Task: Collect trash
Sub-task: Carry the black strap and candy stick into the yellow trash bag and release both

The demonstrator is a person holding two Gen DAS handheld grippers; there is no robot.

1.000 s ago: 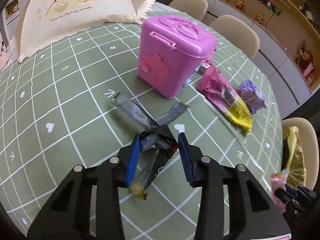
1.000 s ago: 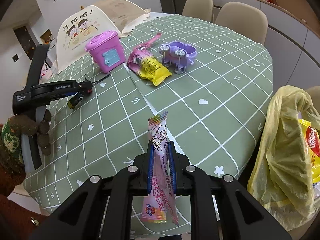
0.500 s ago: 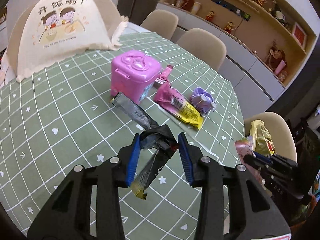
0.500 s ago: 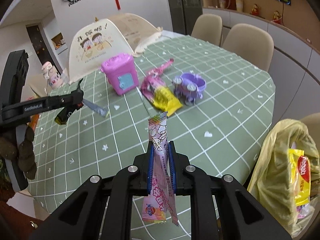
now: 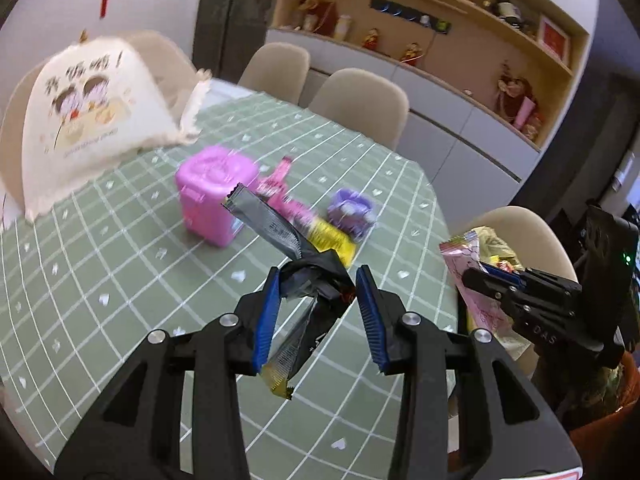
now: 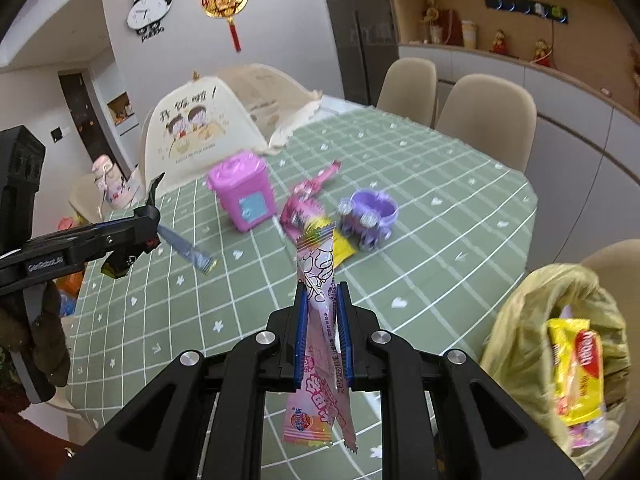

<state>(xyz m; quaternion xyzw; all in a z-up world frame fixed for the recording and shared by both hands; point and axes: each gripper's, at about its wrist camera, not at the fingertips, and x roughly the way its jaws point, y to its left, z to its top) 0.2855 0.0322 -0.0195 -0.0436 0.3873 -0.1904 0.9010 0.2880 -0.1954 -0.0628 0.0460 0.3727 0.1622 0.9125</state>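
Gripping a crumpled black and silver wrapper, the left gripper is seen at lower centre of its view, jaws partly closed around the bundle. A pink wrapper is pinched upright by the nearly closed right gripper. A yellow trash bag is seen at lower right; more wrappers lie mid-frame on the table.
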